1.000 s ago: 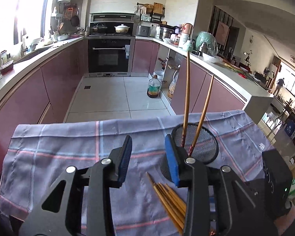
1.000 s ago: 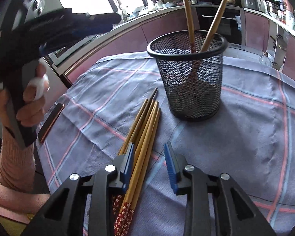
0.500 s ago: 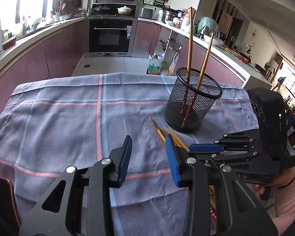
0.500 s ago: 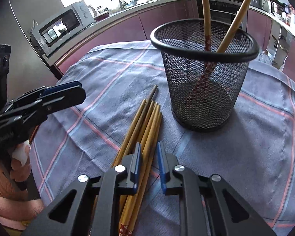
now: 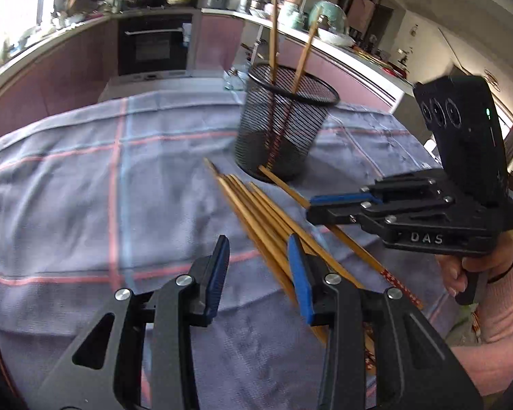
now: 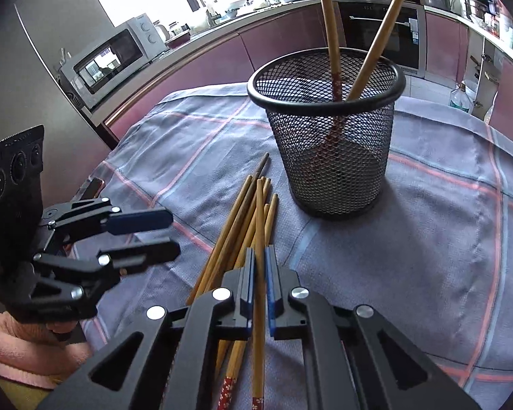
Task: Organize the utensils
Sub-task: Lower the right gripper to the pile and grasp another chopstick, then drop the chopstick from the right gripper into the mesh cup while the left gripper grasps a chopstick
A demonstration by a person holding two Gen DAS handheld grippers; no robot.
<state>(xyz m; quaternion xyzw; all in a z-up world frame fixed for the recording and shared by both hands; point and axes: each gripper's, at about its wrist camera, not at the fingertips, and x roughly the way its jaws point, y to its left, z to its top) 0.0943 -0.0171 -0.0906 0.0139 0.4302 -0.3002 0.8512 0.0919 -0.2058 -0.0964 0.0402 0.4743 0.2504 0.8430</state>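
A black mesh cup [image 6: 328, 143] stands on the checked cloth with two chopsticks [image 6: 331, 34] upright in it; it also shows in the left wrist view [image 5: 284, 123]. Several loose wooden chopsticks [image 6: 236, 225] lie in a bundle in front of the cup. My right gripper [image 6: 260, 259] is shut on one chopstick [image 6: 259, 212], lifted at its tip above the bundle. My left gripper [image 5: 258, 256] is open and empty, just left of the bundle [image 5: 256, 212]. The right gripper [image 5: 342, 201] shows side-on in the left wrist view.
The table is covered by a grey-blue cloth with pink lines [image 5: 85, 188]. A phone [image 6: 92, 186] lies near the cloth's left edge. Kitchen counters, a microwave [image 6: 109, 58] and an oven [image 5: 154, 44] stand behind.
My right gripper has closed on one chopstick from the bundle and raised its tip. My left gripper has moved lower and nearer the bundle, still open.
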